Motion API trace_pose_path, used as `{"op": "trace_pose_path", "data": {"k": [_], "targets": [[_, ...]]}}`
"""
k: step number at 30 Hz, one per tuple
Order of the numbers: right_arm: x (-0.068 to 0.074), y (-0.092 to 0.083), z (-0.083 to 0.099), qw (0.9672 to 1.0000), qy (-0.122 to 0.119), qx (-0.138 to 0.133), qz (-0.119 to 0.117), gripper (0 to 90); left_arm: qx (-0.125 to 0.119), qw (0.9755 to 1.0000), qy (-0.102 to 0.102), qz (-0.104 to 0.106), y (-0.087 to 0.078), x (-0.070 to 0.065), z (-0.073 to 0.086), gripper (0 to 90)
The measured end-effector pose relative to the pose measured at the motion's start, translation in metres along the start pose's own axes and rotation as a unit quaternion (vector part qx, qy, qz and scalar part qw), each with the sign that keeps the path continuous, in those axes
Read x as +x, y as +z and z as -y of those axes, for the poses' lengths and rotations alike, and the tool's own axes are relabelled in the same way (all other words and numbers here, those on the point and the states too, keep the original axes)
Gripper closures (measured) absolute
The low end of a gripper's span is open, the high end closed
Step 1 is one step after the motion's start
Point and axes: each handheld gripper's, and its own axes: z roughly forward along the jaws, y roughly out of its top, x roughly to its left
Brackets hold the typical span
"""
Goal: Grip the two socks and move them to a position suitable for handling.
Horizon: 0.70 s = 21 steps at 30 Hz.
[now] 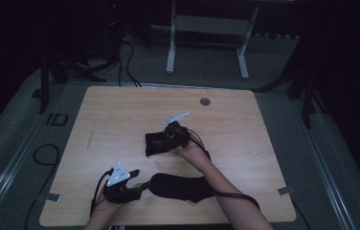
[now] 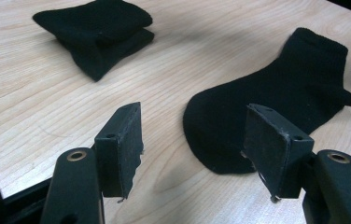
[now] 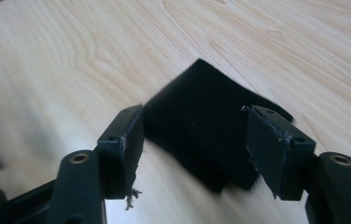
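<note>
The flat sock lies at the near edge of the table just ahead of the left tongs, which gape empty; best nip its toe squarely. The right tongs, also released, hover over the folded sock mid-table, whose layered folds show in the left gripper view

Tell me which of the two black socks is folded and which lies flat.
The folded sock is the one farther up the table, by the right gripper. The flat sock lies spread out near the table's front edge, beside the left gripper.
</note>
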Motion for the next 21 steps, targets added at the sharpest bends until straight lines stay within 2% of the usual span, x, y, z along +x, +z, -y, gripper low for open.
{"op": "trace_pose_path", "data": {"k": [5,7,10,11,12,14,15,18,21], "targets": [[0.004,0.037,-0.011,0.9992,-0.012,0.030,0.023,30.0,-0.003,0.9999,-0.016,0.003,-0.001,0.004,0.002,37.6],[0.006,0.048,-0.012,0.9989,-0.011,0.042,0.019,30.1,-0.002,0.9998,-0.017,0.005,-0.001,0.004,0.002,37.6],[0.009,0.063,-0.007,0.9958,-0.027,0.081,0.031,37.3,-0.001,0.9999,-0.015,0.007,-0.001,0.003,0.002,37.6],[0.010,0.065,-0.004,0.9947,-0.042,0.084,0.041,41.4,-0.002,0.9999,-0.013,0.006,-0.001,0.002,0.001,37.7],[0.011,0.064,-0.002,0.9949,-0.045,0.077,0.046,47.0,-0.003,0.9999,-0.013,0.006,-0.001,0.002,0.001,37.7],[0.010,0.060,0.000,0.9945,-0.045,0.076,0.056,69.5,-0.002,0.9999,-0.015,0.006,0.000,0.003,0.000,37.7],[0.009,0.058,0.001,0.9943,-0.044,0.075,0.062,71.7,-0.001,0.9999,-0.015,0.006,0.001,0.003,0.000,37.7],[0.007,0.054,0.003,0.9947,-0.040,0.073,0.061,76.5,0.002,0.9998,-0.018,0.002,0.003,0.005,-0.001,37.7],[0.003,0.043,0.006,0.9969,-0.020,0.057,0.050,77.5,0.001,0.9998,-0.021,-0.003,0.005,0.006,-0.002,37.7]]}}
